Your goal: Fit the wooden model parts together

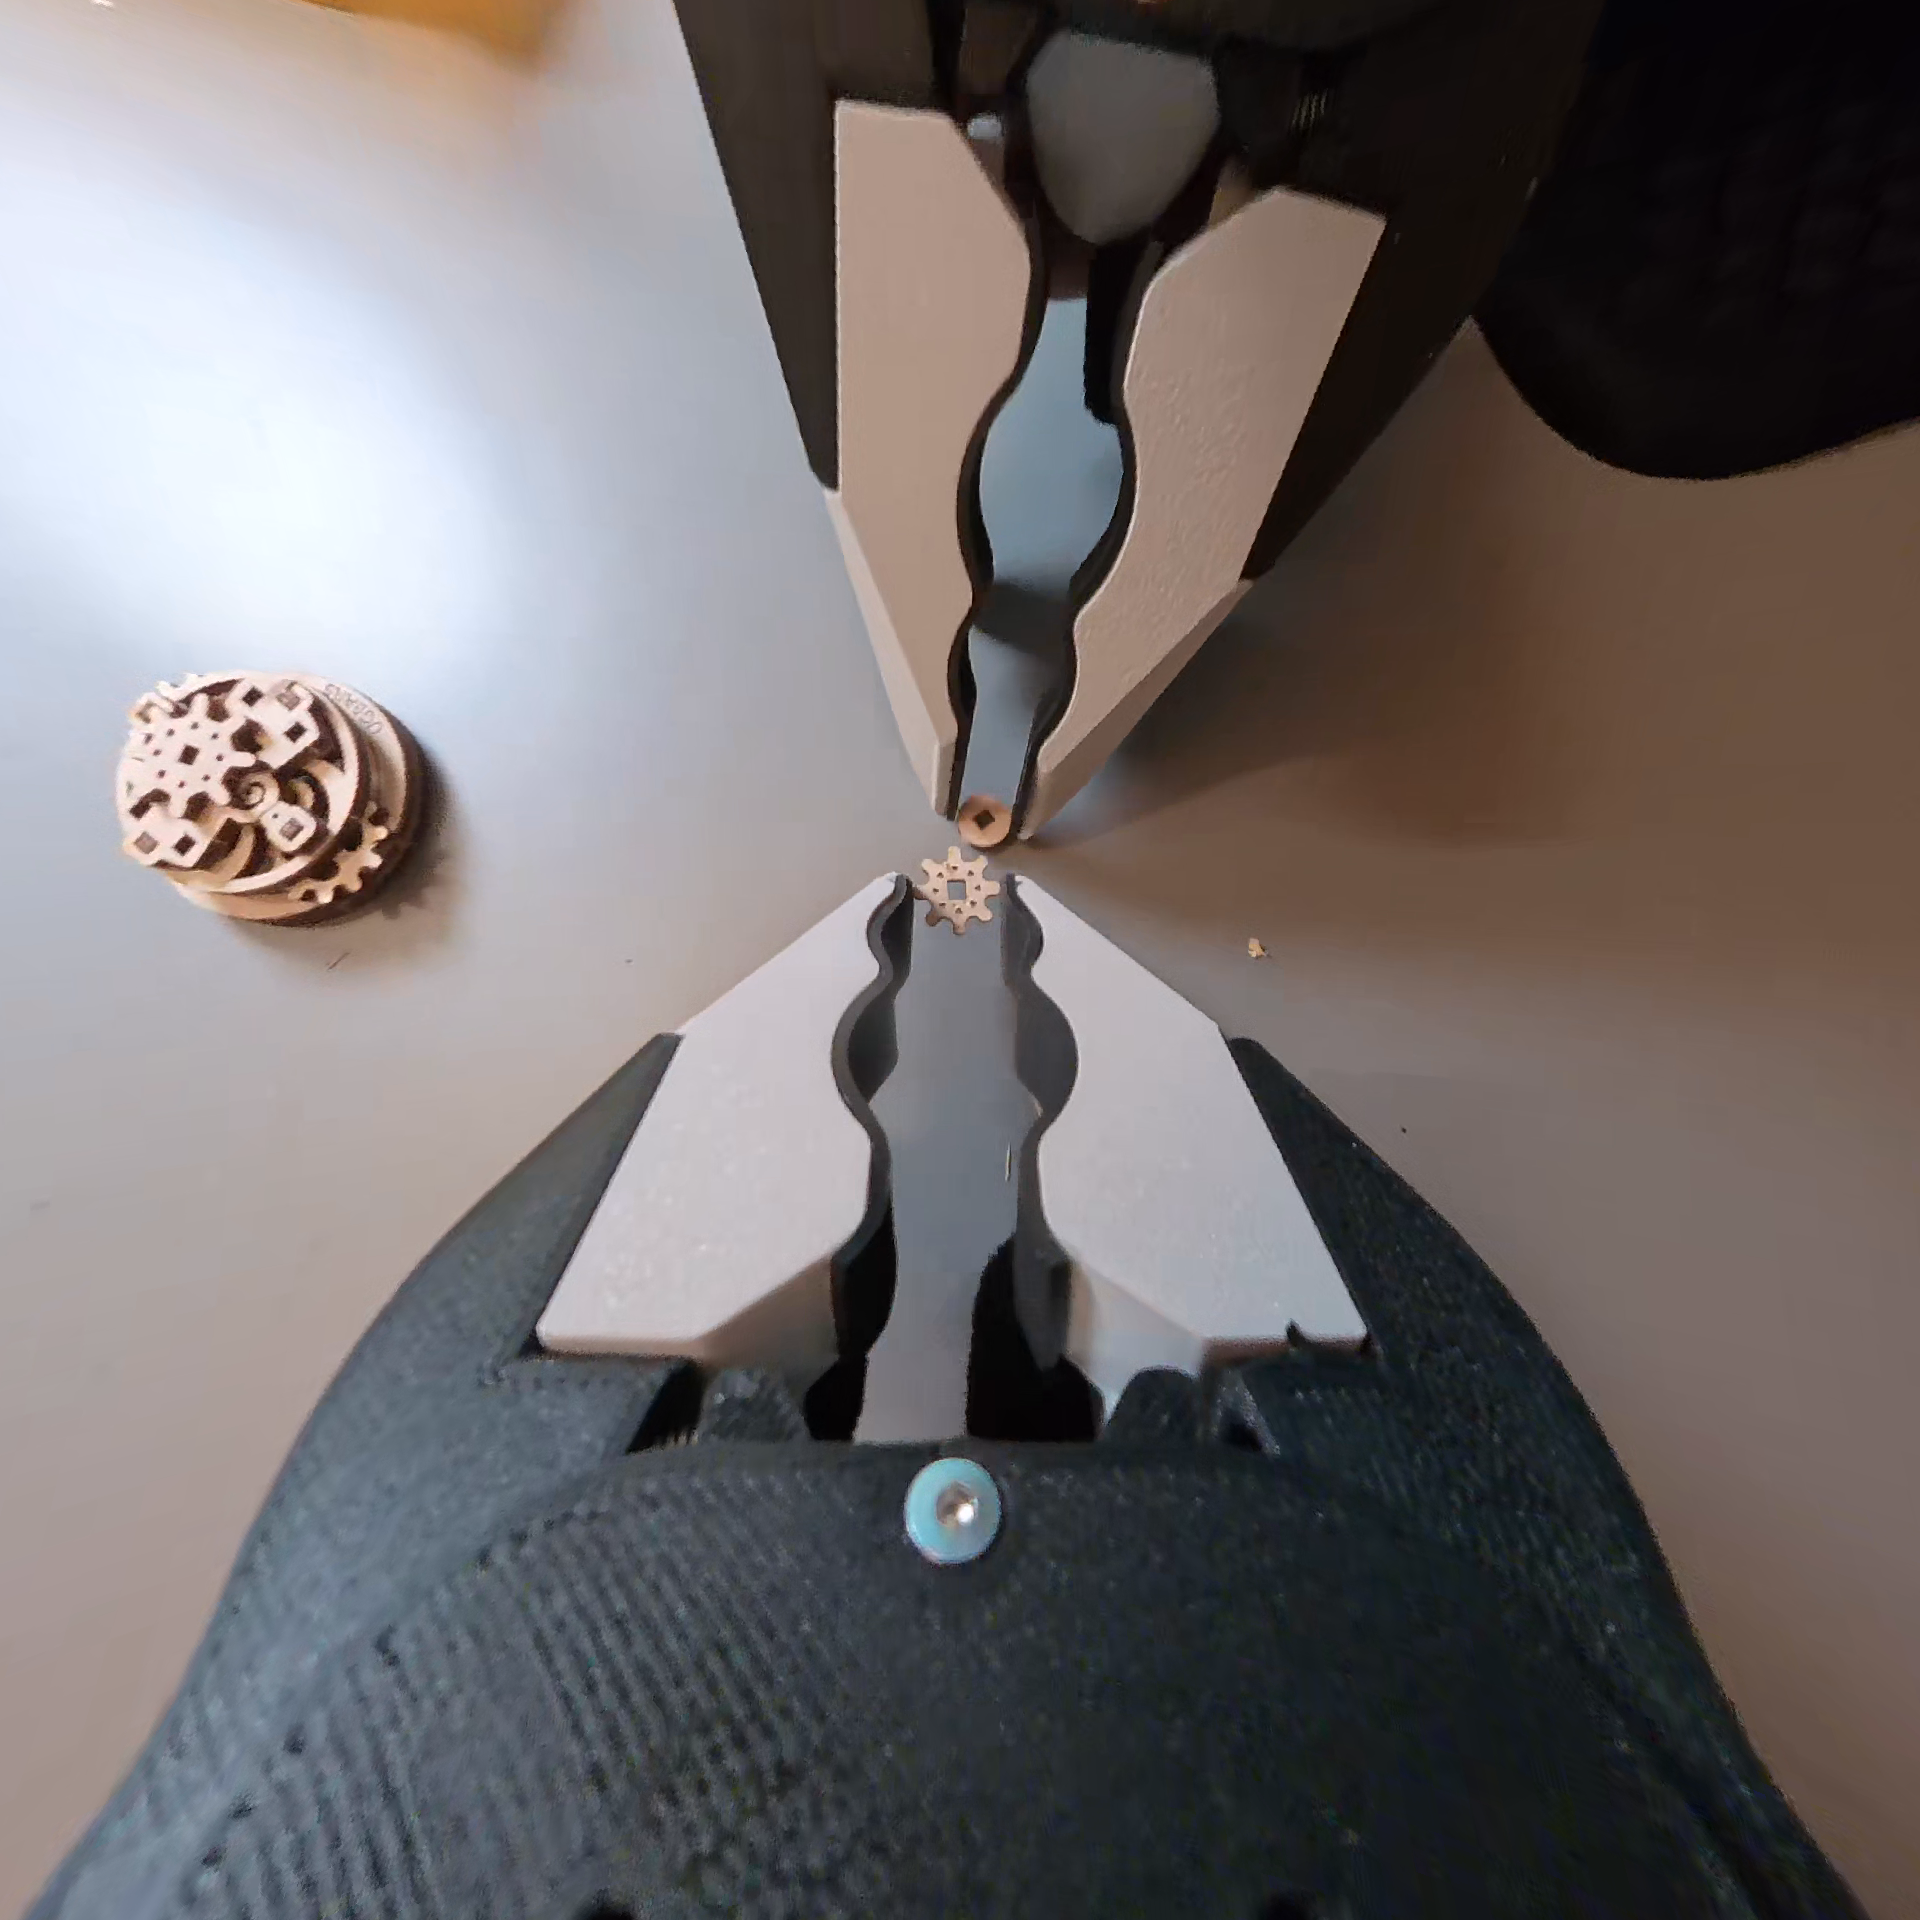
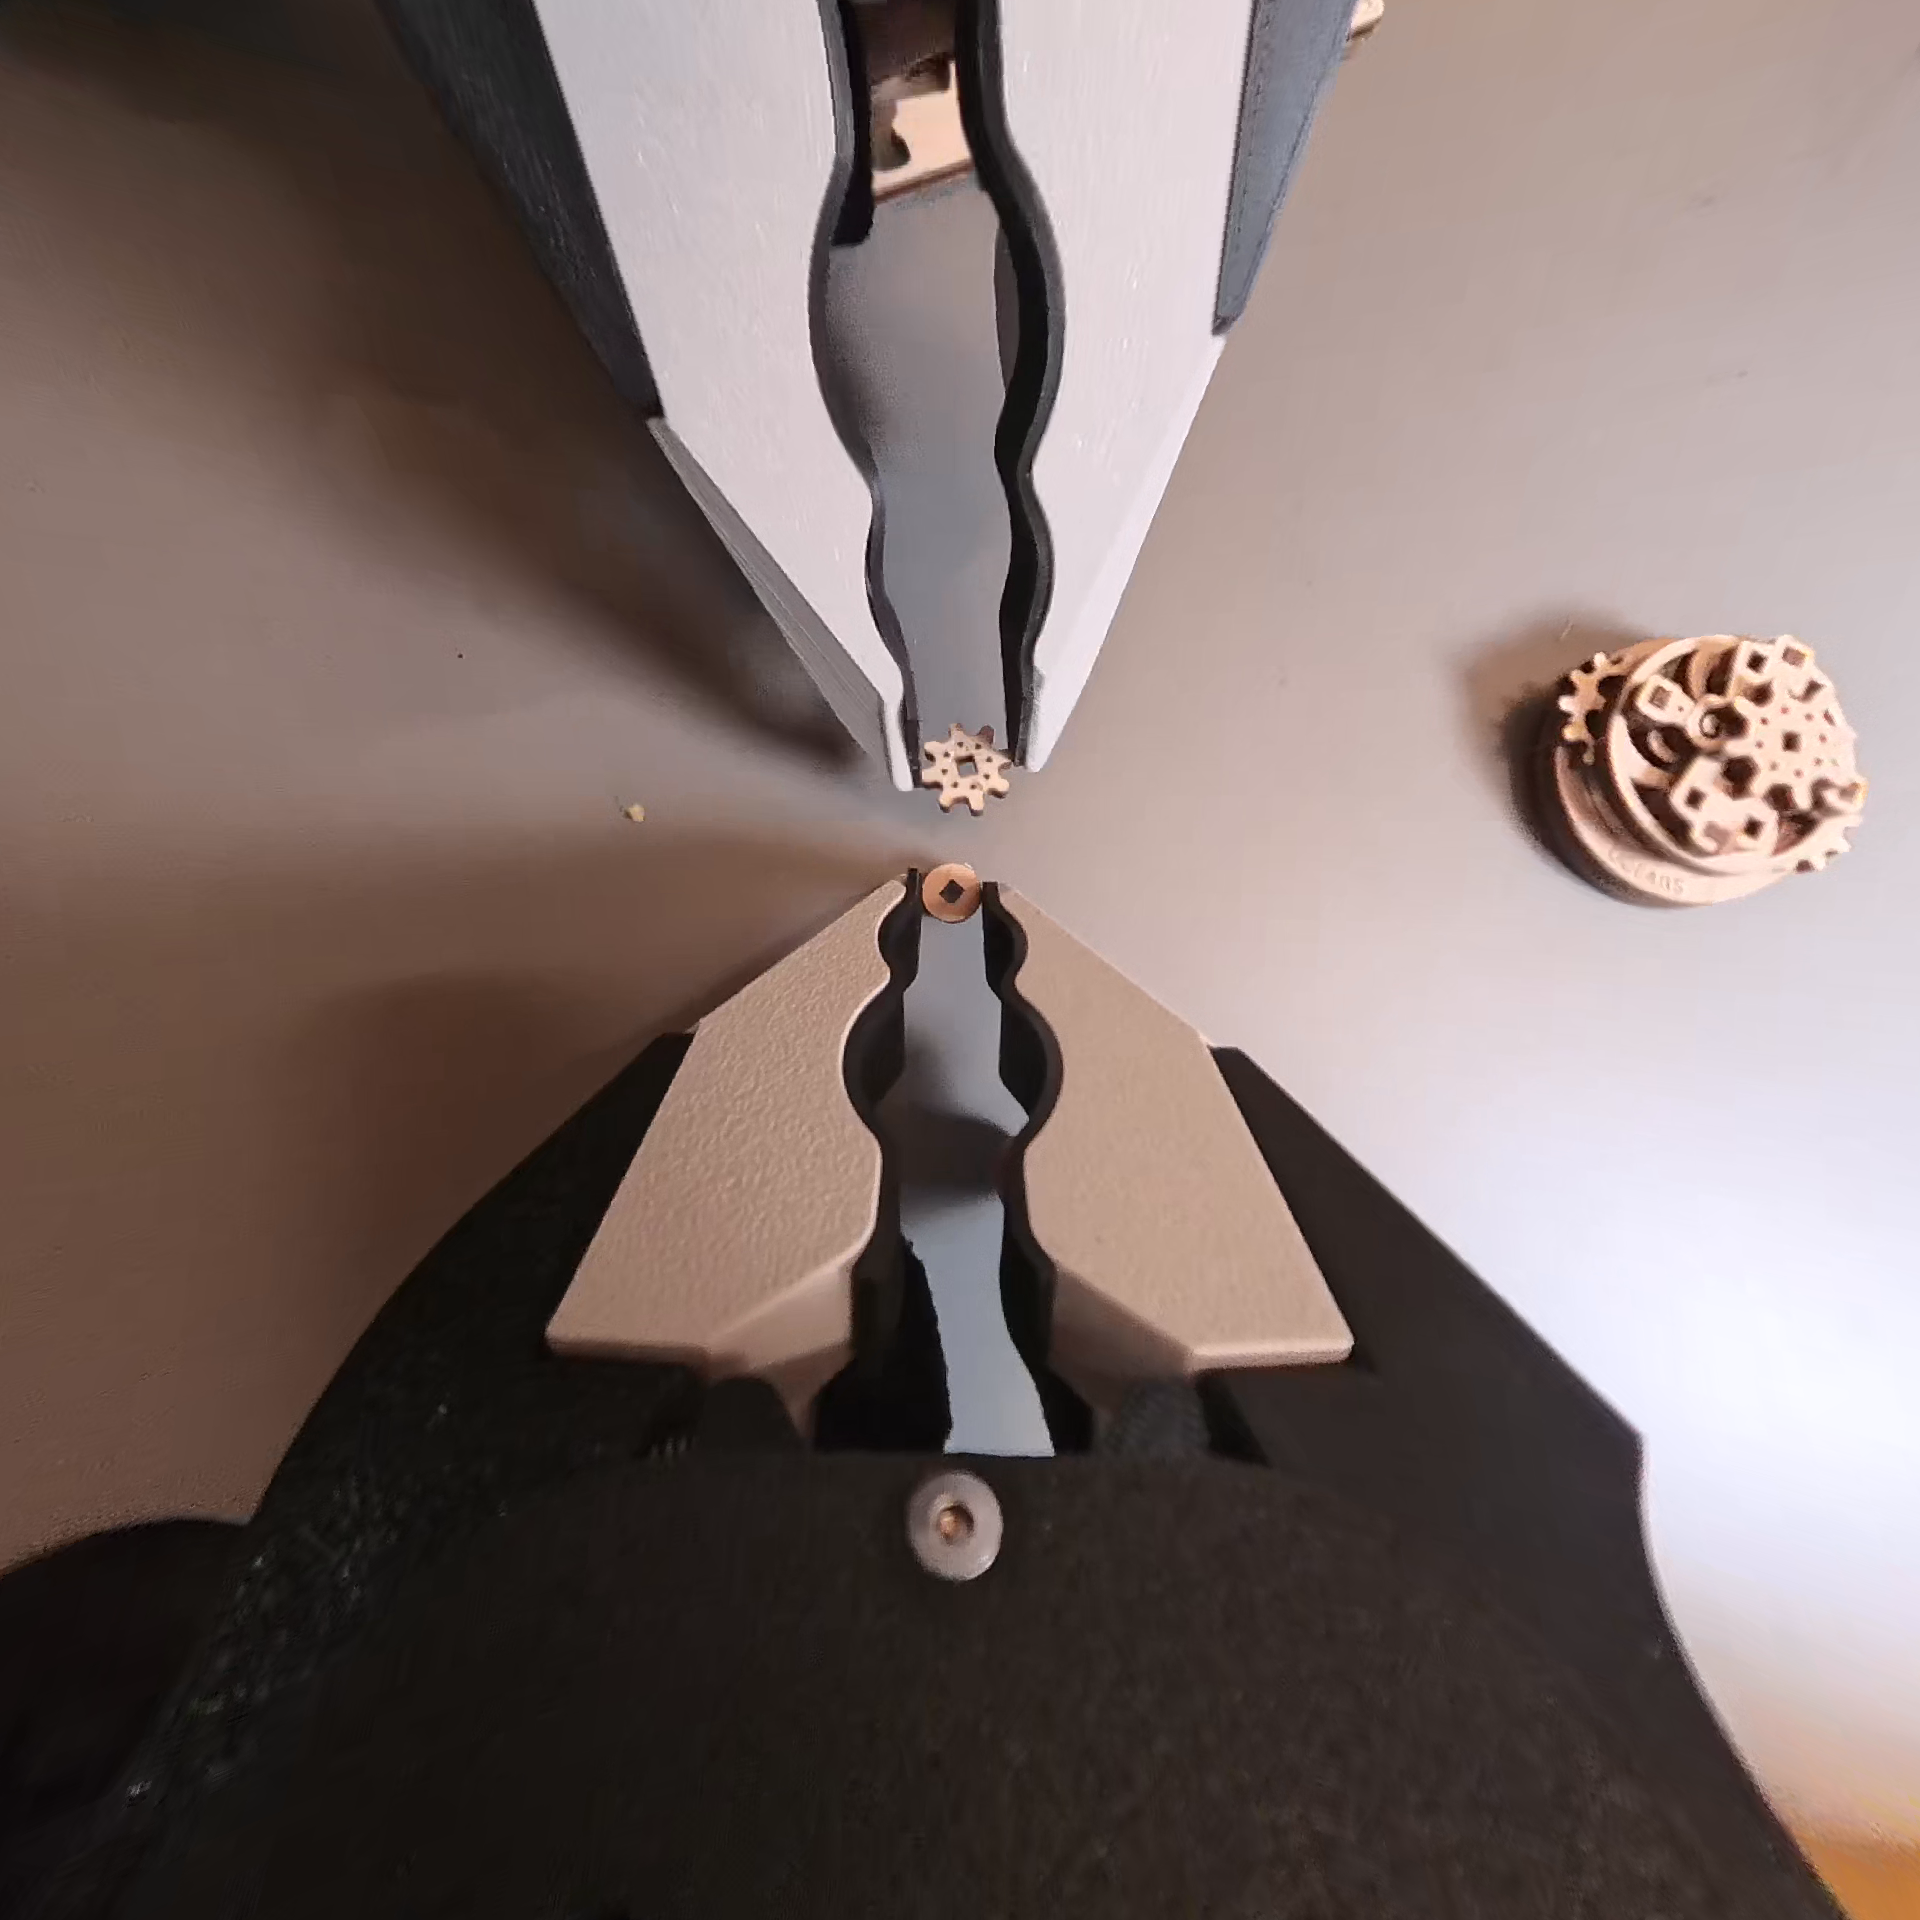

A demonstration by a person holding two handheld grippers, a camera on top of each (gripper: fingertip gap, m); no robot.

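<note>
My left gripper point(image 1: 958, 891) is shut on a small wooden gear point(image 1: 958, 890) with a square hole, held at its fingertips. My right gripper point(image 2: 952, 896) is shut on a small round wooden washer point(image 2: 952, 891) with a square hole. The two grippers face each other tip to tip above the grey table, a small gap between the parts. The right gripper point(image 1: 987, 821) with the washer point(image 1: 985, 822) shows opposite in the left wrist view; the left gripper point(image 2: 966, 774) with the gear point(image 2: 965, 779) shows opposite in the right wrist view.
A round wooden gear assembly point(image 1: 265, 798) stands on the grey table point(image 1: 416, 416) to the left in the left wrist view, and to the right in the right wrist view point(image 2: 1714, 774). A tiny wood crumb point(image 1: 1256, 947) lies nearby.
</note>
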